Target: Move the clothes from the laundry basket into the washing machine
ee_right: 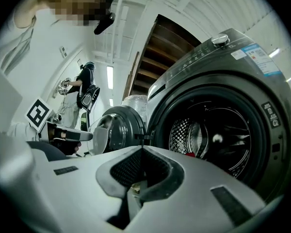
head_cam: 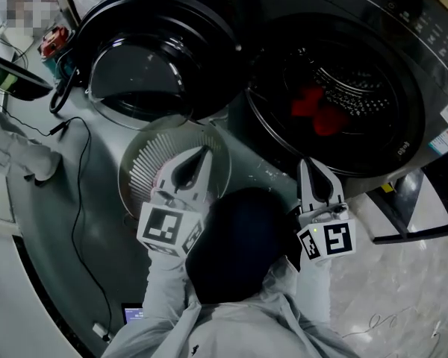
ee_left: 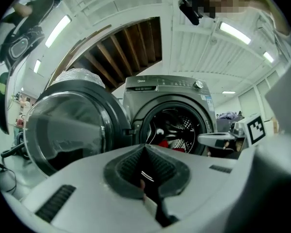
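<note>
The washing machine [head_cam: 414, 73] is standing with its round door [head_cam: 157, 58] swung fully open to the left in the head view. Red clothes [head_cam: 317, 112] are lying inside the drum [head_cam: 358, 88], low in the opening. They are also showing as a red patch in the left gripper view [ee_left: 170, 142], and as a smaller one in the right gripper view [ee_right: 190, 154].

The laundry basket [head_cam: 134, 162], white with ribbed walls, is sitting on the floor [head_cam: 104, 200] in front of the open door. The left gripper [head_cam: 204, 151] is hanging over it. I cannot tell what is lying in the basket, because the gripper is covering its middle.

The left gripper [ee_left: 144, 147] is pointing toward the machine. Its jaws are pressing together and nothing is sitting between them. The right gripper [head_cam: 305, 162] is hovering just before the drum opening, to the right of the basket. In its own view, the right gripper [ee_right: 141, 148] is also keeping its jaws closed on nothing.

Each gripper is appearing in the other's view, with its marker cube [ee_left: 255, 128] beside it. A black cable [head_cam: 78, 200] is running across the floor at the left of the basket.
</note>
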Demonstrator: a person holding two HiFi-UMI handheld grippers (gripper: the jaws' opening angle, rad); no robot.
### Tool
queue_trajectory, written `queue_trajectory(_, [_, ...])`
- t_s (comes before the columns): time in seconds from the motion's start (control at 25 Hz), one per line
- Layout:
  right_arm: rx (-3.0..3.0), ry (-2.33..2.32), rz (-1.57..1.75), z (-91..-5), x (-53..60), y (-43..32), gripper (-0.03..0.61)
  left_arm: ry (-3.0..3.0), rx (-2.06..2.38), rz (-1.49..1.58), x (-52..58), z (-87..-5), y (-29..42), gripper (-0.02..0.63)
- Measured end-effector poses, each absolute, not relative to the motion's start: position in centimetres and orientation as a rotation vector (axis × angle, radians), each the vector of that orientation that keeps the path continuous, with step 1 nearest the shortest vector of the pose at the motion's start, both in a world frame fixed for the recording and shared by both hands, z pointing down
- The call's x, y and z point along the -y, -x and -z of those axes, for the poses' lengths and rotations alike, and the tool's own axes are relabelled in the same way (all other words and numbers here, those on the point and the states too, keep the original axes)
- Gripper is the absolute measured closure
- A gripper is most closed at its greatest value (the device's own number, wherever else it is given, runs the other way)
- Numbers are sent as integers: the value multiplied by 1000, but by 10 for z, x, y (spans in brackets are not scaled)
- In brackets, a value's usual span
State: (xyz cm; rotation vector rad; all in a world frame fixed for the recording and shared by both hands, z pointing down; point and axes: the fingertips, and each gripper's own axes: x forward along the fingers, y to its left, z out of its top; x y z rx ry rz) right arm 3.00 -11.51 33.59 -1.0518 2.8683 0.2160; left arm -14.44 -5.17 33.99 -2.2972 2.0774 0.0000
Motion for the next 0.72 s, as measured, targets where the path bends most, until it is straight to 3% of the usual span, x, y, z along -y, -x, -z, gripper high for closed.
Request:
queue_trajectory(0.24, [-2939, 866, -174, -337, 125, 7, 560, 2258, -2195, 83, 42, -356, 191, 595])
queue_trajectory(0.72, [-3163, 246, -116, -378, 110, 144, 560, 2405, -2245, 650, 47, -446, 267, 592])
